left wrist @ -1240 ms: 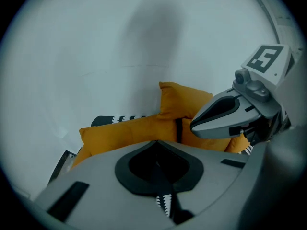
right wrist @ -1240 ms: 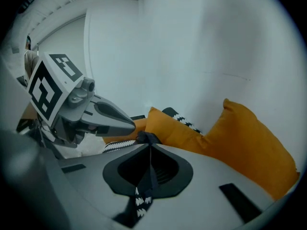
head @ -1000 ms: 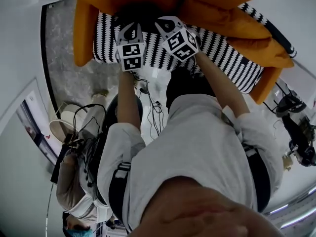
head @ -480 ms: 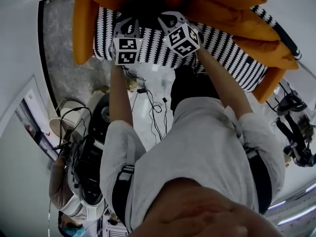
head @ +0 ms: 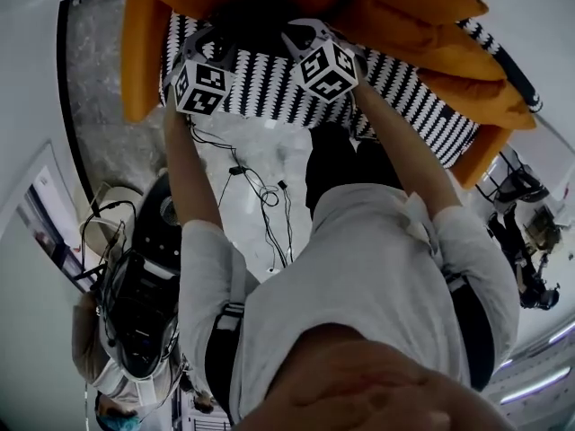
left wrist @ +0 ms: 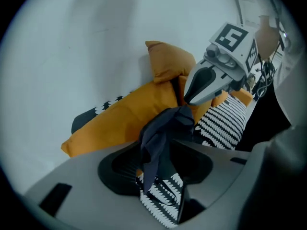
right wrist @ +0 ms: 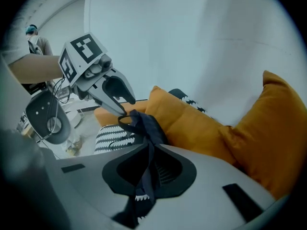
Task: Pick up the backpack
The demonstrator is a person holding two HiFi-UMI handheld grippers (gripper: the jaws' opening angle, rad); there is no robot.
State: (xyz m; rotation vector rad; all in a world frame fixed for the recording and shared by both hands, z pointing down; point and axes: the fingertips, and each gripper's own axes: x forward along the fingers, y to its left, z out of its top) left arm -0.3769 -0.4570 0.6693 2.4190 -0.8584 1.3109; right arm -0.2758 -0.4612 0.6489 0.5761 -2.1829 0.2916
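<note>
The person is standing at the front edge of an orange sofa (head: 142, 57), whose black-and-white patterned seat cushion (head: 422, 106) is running across the top of the head view. The armrest is closing in the seat at that view's left. The orange back cushions (right wrist: 192, 121) and a pale wall (left wrist: 96, 32) are closing it in behind. Free room is therefore lying only above the seat and back over the pale floor (head: 269, 151), where loose cables (head: 260, 187) are trailing near the person's legs.

The backpack (head: 256, 16) is sitting as a dark mass on the seat against the back cushions, just beyond both grippers. Its body is mostly hiding behind them (which way it is pointing, and how its long axis is running, cannot be told). A dark strap (right wrist: 144, 123) of bunched fabric is stretching from one gripper's jaws to the other's.

The left gripper (left wrist: 160, 171) is spreading its jaws, with the dark fabric hanging loose between them and the patterned cushion showing through the gap. The right gripper (right wrist: 149, 171) is pinching the strap, its jaws pressed together on it. The two grippers' tips are sitting just beside each other over the backpack.
</note>
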